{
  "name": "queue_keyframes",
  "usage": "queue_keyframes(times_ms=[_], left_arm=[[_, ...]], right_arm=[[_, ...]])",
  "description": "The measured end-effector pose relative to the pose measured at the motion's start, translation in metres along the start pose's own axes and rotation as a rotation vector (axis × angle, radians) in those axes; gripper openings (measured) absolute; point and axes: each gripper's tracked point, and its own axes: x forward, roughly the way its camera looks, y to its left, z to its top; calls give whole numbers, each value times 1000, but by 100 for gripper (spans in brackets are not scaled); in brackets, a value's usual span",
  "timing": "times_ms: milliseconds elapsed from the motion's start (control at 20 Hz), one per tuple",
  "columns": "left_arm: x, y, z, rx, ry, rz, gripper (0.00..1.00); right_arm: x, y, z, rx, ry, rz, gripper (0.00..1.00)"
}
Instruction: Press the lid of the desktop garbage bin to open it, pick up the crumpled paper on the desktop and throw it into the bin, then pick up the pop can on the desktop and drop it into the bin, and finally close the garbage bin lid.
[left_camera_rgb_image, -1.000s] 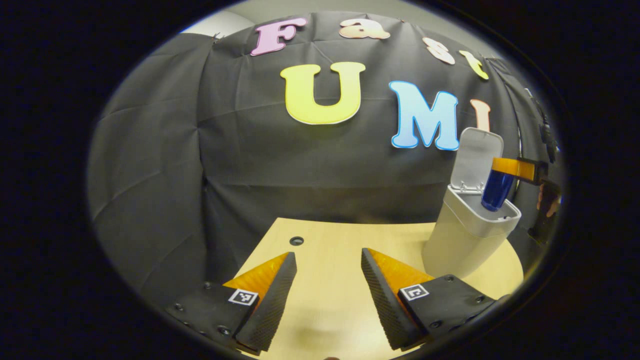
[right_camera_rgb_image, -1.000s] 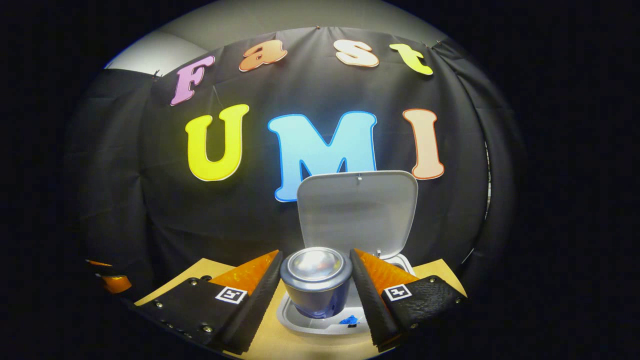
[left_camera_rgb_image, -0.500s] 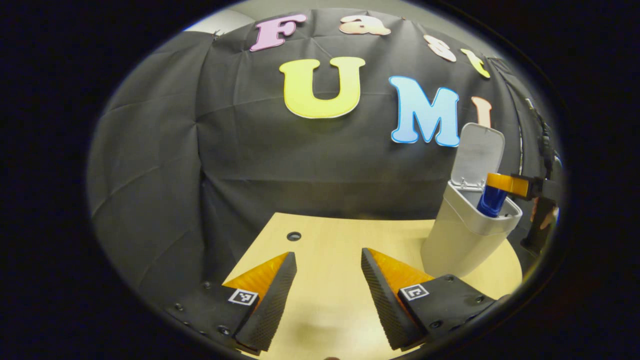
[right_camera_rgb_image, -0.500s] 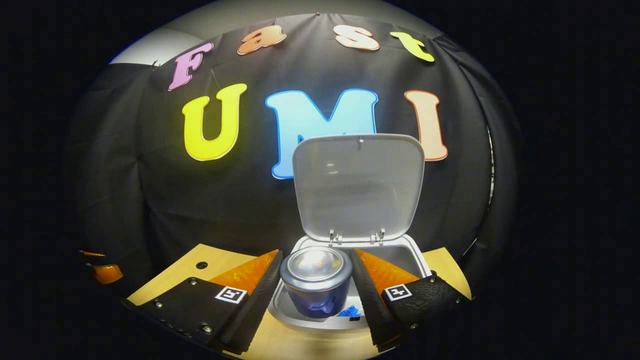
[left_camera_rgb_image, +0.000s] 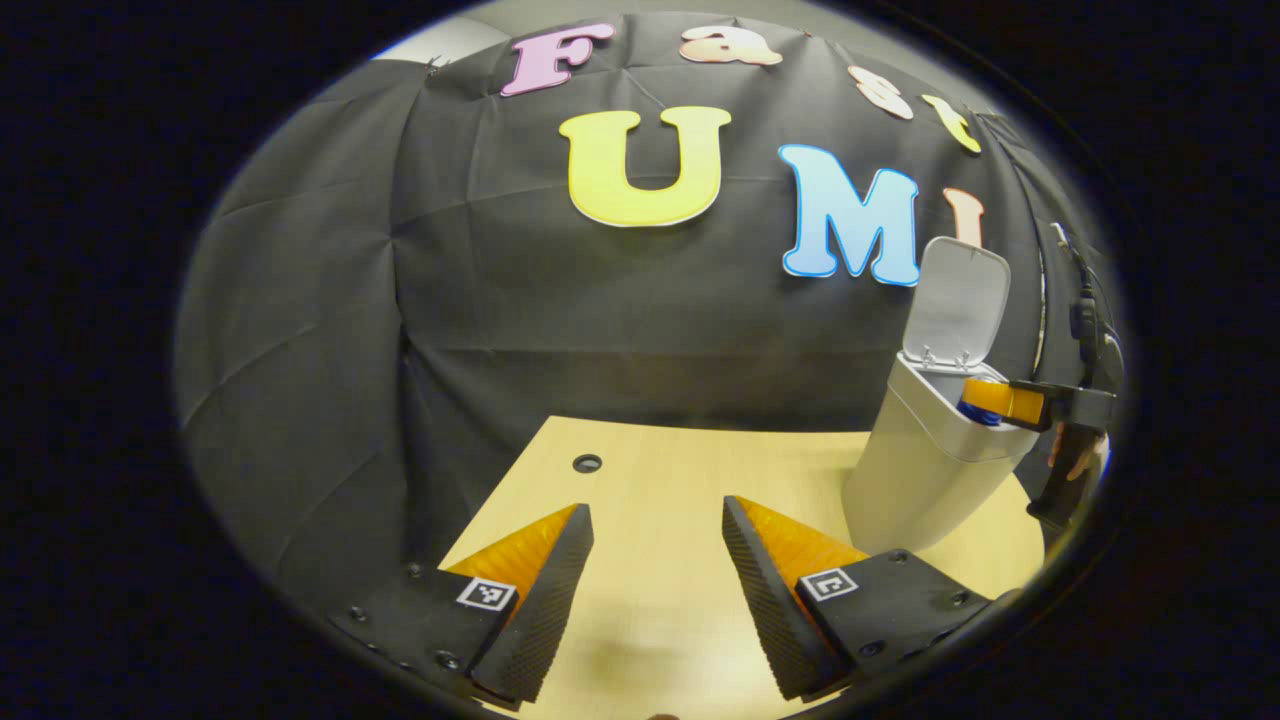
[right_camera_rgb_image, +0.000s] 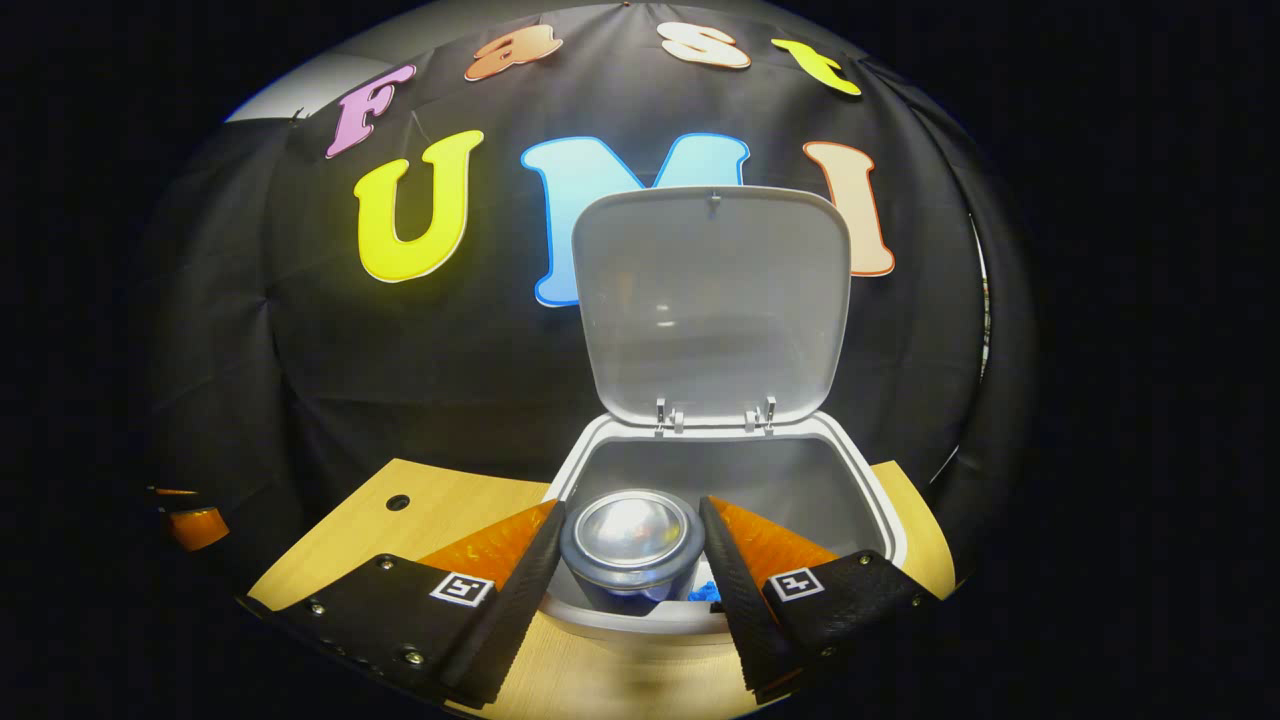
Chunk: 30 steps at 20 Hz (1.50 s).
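Now your right gripper (right_camera_rgb_image: 628, 560) has both fingers pressed on the pop can (right_camera_rgb_image: 630, 545), which sits low inside the garbage bin (right_camera_rgb_image: 850, 480), its lid (right_camera_rgb_image: 710, 300) upright at twelve o'clock. Your left gripper (left_camera_rgb_image: 655, 570) hovers over the desktop (left_camera_rgb_image: 680, 480), fingers spread wide and holding nothing, the bin at two o'clock.
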Motion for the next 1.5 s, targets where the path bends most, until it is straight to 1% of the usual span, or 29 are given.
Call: queue_keyframes(times_ms=[350, 1050, 1300, 1500], left_arm=[[0, 3, -8, -6, 13, 1, 88], [-6, 6, -28, -29, 36, 6, 88], [-10, 11, -32, -41, 41, 12, 88], [-9, 12, -35, -43, 47, 12, 88]], right_arm=[[1, 5, -10, 3, 15, 6, 84], [0, -1, -13, 19, 16, -2, 84], [-3, -4, -14, 15, 20, -17, 86], [-5, -3, -14, 30, 20, -3, 87]])
